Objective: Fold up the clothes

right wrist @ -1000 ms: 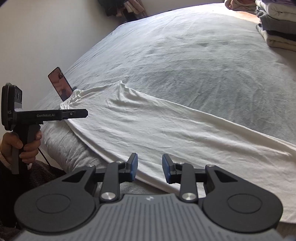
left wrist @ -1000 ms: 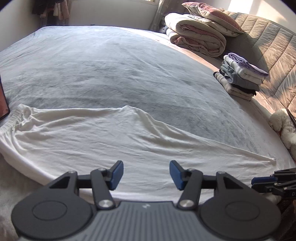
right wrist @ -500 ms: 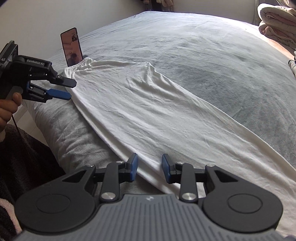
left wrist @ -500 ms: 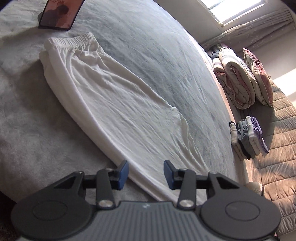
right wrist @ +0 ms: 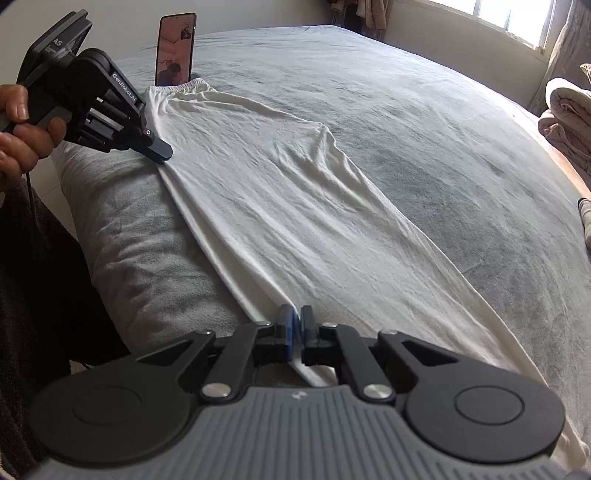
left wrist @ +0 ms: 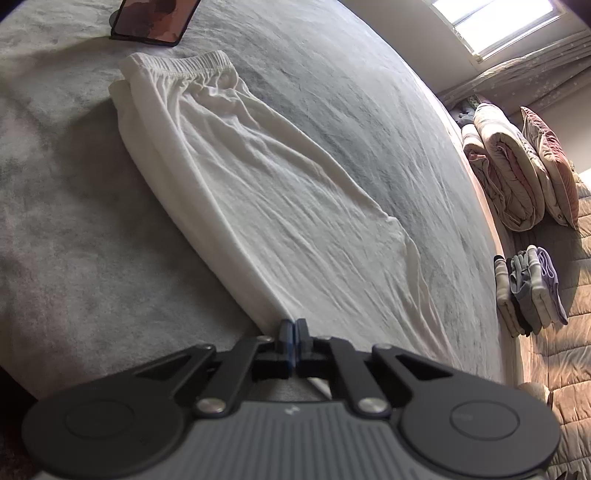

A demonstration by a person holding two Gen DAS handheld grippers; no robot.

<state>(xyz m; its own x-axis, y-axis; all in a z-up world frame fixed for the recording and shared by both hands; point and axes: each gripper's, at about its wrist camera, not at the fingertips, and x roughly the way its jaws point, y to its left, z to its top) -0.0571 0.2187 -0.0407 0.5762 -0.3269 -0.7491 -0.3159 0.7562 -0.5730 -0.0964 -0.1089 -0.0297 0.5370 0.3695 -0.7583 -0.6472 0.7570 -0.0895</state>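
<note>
White trousers (left wrist: 280, 206) lie folded lengthwise on the grey bed, elastic waistband (left wrist: 184, 66) at the far end. They also show in the right wrist view (right wrist: 295, 192). My left gripper (left wrist: 294, 334) is shut on the near folded edge of the trousers. In the right wrist view the left gripper (right wrist: 162, 151) pinches that edge near the waistband. My right gripper (right wrist: 296, 328) is shut on the same near edge, farther toward the leg end.
A phone (right wrist: 175, 53) stands propped behind the waistband; it also shows in the left wrist view (left wrist: 155, 18). A stack of folded clothes (left wrist: 528, 291) and rolled quilts with a pillow (left wrist: 517, 170) lie by the headboard. The bed edge (right wrist: 122, 236) drops off beside the trousers.
Both grippers were open half a second ago and have closed on the near edge of the trousers. The left gripper has moved closer to the waistband end.
</note>
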